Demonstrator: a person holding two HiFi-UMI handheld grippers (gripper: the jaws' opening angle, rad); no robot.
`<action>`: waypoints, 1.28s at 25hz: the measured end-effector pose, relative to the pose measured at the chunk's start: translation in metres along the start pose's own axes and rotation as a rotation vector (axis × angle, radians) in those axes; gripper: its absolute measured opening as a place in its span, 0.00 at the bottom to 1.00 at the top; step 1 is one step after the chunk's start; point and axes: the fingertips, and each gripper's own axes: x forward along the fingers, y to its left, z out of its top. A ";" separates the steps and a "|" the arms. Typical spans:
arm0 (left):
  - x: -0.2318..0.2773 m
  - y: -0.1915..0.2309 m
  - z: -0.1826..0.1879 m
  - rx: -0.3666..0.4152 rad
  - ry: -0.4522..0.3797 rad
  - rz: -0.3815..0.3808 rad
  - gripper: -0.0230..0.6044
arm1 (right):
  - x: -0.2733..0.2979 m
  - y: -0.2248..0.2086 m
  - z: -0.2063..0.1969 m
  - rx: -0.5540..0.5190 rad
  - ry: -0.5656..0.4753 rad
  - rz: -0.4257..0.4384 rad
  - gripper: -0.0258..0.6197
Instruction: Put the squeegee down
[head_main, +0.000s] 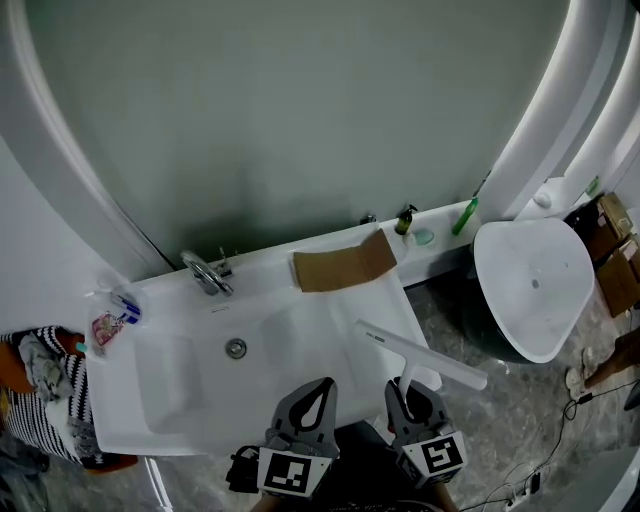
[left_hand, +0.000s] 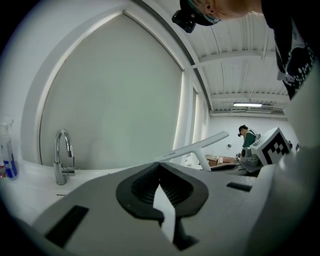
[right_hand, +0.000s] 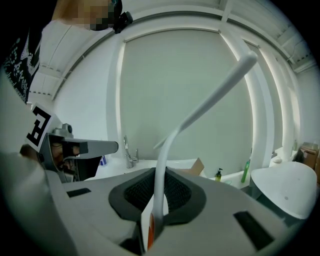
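A white squeegee (head_main: 420, 355) hangs over the right front corner of the white sink (head_main: 190, 400), its long blade slanting from upper left to lower right. My right gripper (head_main: 408, 392) is shut on the squeegee's handle. In the right gripper view the squeegee (right_hand: 200, 107) rises from between the jaws of the right gripper (right_hand: 159, 200) and curves up to the right. My left gripper (head_main: 322, 388) is beside it over the sink's front edge, shut with nothing in it. In the left gripper view the squeegee (left_hand: 195, 148) shows just beyond the closed left gripper (left_hand: 160, 167).
A chrome faucet (head_main: 205, 272) stands at the sink's back left, with a folded cardboard piece (head_main: 343, 263) at the back right. A soap bottle (head_main: 404, 220) and green tube (head_main: 465, 216) sit on the ledge. A white round basin (head_main: 530, 285) stands right; a spray bottle (head_main: 115, 315) lies left.
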 end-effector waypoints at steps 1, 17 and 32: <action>0.000 0.002 -0.001 -0.004 0.002 0.013 0.04 | 0.003 0.001 0.003 -0.002 -0.002 0.014 0.11; 0.045 -0.026 0.007 0.012 -0.008 0.141 0.04 | 0.021 -0.063 0.021 -0.029 -0.002 0.169 0.11; 0.068 -0.005 0.013 -0.013 -0.004 0.159 0.04 | 0.047 -0.071 0.024 0.022 0.025 0.203 0.11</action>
